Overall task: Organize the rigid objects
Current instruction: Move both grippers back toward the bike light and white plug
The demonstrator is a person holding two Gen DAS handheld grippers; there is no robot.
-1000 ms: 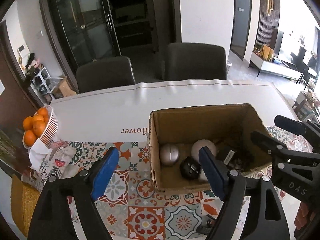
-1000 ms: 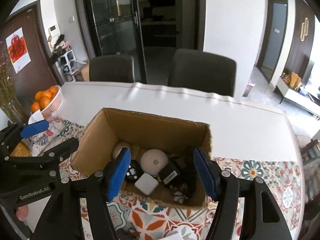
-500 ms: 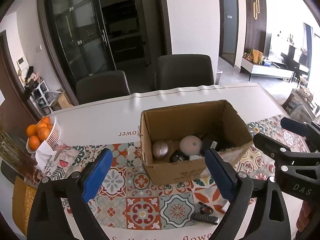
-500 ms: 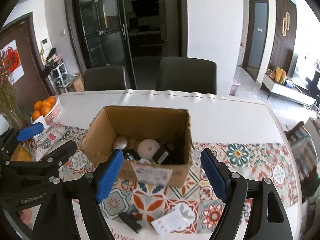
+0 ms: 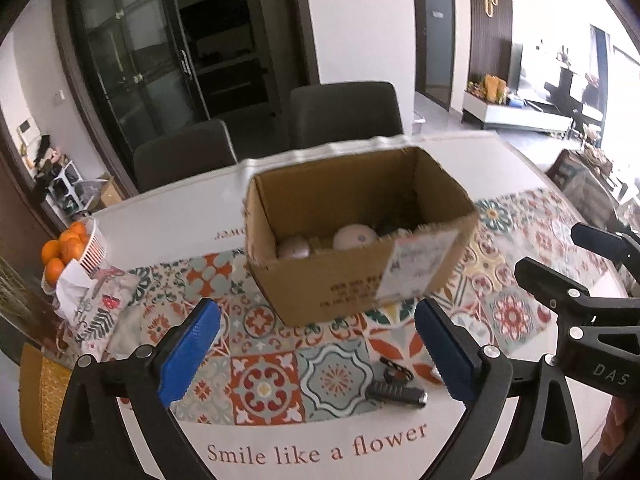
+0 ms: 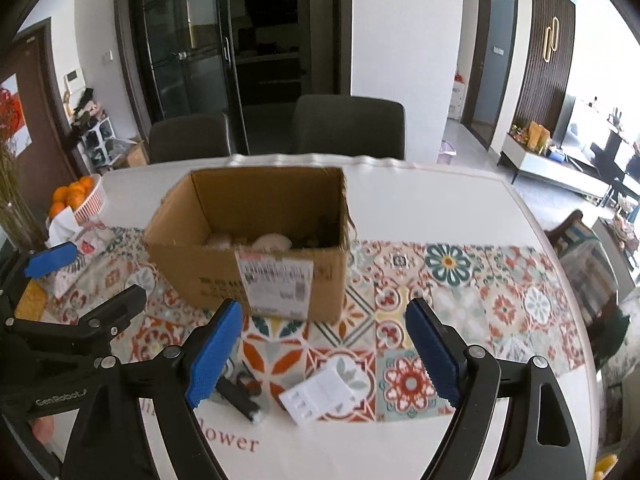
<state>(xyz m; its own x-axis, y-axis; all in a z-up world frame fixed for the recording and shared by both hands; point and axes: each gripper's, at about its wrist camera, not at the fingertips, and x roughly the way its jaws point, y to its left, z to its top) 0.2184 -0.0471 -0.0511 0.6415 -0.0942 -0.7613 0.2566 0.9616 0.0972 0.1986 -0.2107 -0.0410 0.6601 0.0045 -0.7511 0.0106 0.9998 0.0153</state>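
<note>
A brown cardboard box (image 5: 356, 280) (image 6: 224, 272) stands on the patterned table runner, with pale round items (image 5: 354, 237) and dark gadgets inside. My left gripper (image 5: 316, 350) hangs in front of the box, its jaws opening, nothing between them. My right gripper (image 6: 320, 344) is likewise back from the box, jaws opening and empty. On the table's near side lie a black flashlight (image 5: 396, 393) (image 6: 238, 394) and a flat white packet (image 6: 320, 392). The right gripper's arm (image 5: 580, 304) shows at the right of the left wrist view.
A white basket of oranges (image 5: 70, 250) and a patterned tissue pouch (image 5: 96, 300) sit at the table's left. Two dark chairs (image 6: 348, 128) stand behind the table. The table's front edge is close below the grippers.
Both grippers drew back from over the box toward the table's near edge and their jaws spread wider. The flashlight and white packet came into view.
</note>
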